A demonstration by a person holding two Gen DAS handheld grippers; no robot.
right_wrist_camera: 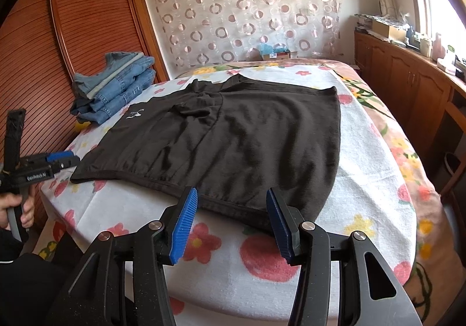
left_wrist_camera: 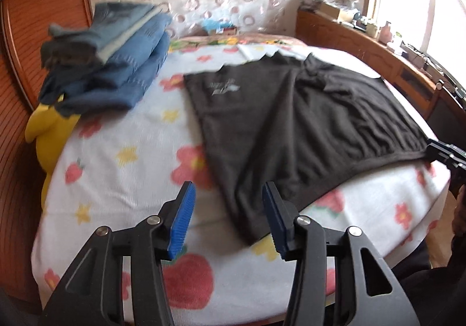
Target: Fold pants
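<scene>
Only readable text was the white print on my left gripper [right_wrist_camera: 62,161] body, smth like "GenRobot AI", seen at 9 o'clock in the right cam. The pants [right_wrist_camera: 233,139] had a small pale logo near the pocket at 10 o'clock, way too small/blurry to read.

Pants were dark brown-black knit, soft and a bit wrinkled, lying folded flat on the bed [right_wrist_camera: 370,189]. Bed cover was a white terry-looking towel w/ red flowers, yellow stars and strawberries. A stack of folded jeans [right_wrist_camera: 116,90], blue denim, sat at 10 o'clock by the ribbed orange-wood wardrobe [right_wrist_camera: 87,14]. A curtain [right_wrist_camera: 247,5] w/ ring pattern hung at 12, wood cabinets [right_wrist_camera: 407,84] w/ clutter on top at 2-3 under the bright window.

Left gripper's blue ribbed pads stood spread wide, hovering over the near corner of the pants, nothing pinched. Right gripper [right_wrist_camera: 231,218], same deal: pads spread, straddling the hem edge at 6 o'clock, not clamped. In the left cam its tip [left_wrist_camera: 437,151] looked right at the pants' edge at 3 o'clock, can't tell if touching.
</scene>
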